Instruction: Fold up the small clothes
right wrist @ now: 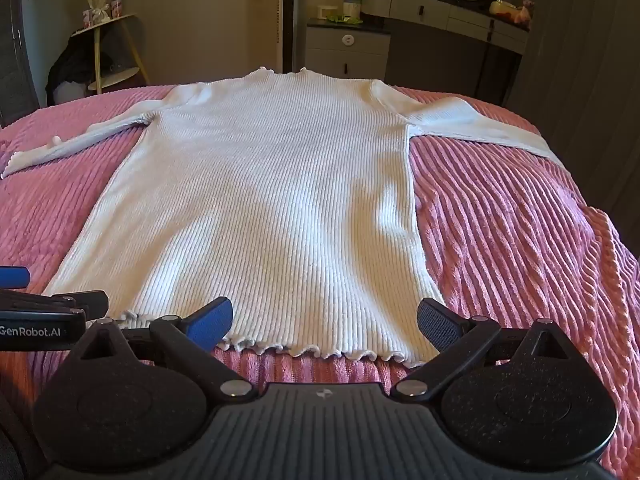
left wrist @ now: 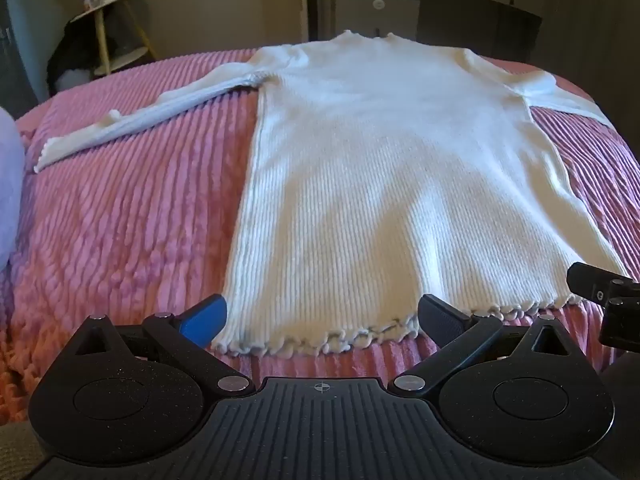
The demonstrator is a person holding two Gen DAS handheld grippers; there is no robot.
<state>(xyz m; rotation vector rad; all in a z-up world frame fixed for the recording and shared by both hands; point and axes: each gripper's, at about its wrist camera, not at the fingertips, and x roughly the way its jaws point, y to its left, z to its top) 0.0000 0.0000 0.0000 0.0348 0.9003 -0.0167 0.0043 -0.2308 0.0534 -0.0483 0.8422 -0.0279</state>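
A white ribbed long-sleeve top (left wrist: 380,184) lies flat on the pink bedspread (left wrist: 132,216), collar far, ruffled hem near, both sleeves spread out. My left gripper (left wrist: 322,322) is open and empty, its fingers straddling the hem's left part. My right gripper (right wrist: 324,322) is open and empty, at the hem's right part of the top (right wrist: 264,200). The right gripper (left wrist: 604,300) shows at the left wrist view's right edge; the left gripper (right wrist: 48,304) shows at the right wrist view's left edge.
The pink bedspread (right wrist: 520,232) covers the bed. Beyond it stand a small round side table (right wrist: 108,28), a grey cabinet (right wrist: 348,52) and a dresser with a mirror (right wrist: 464,12). A lilac object (left wrist: 10,184) sits at the bed's left edge.
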